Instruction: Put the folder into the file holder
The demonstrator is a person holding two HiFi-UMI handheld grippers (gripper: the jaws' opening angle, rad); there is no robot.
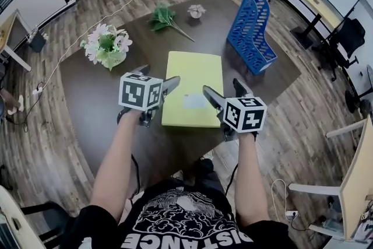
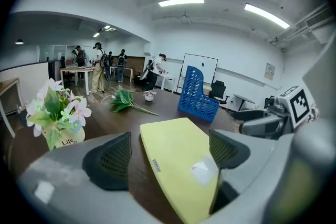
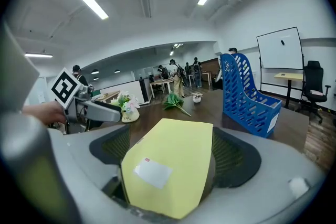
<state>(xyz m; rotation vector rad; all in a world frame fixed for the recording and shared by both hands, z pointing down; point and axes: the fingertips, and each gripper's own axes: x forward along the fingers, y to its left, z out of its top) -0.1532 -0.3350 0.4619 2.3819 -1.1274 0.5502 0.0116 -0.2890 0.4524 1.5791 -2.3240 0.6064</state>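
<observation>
A yellow folder [image 1: 192, 87] with a white label lies flat on the dark table [image 1: 87, 90]. The blue file holder [image 1: 250, 32] stands upright at the table's far right, apart from the folder. My left gripper [image 1: 156, 77] hovers open at the folder's near left edge. In the left gripper view the folder [image 2: 178, 157] lies between and below the wide jaws, the holder [image 2: 197, 94] beyond. My right gripper [image 1: 226, 92] is open at the folder's near right corner. In the right gripper view the folder [image 3: 168, 160] fills the gap, with the holder [image 3: 244, 94] to the right.
A pot of white flowers [image 1: 108, 46] stands at the table's left. A green leafy sprig [image 1: 166, 17] and a small pot [image 1: 196, 10] sit at the far side. Desks, office chairs [image 1: 349, 38] and people fill the room behind.
</observation>
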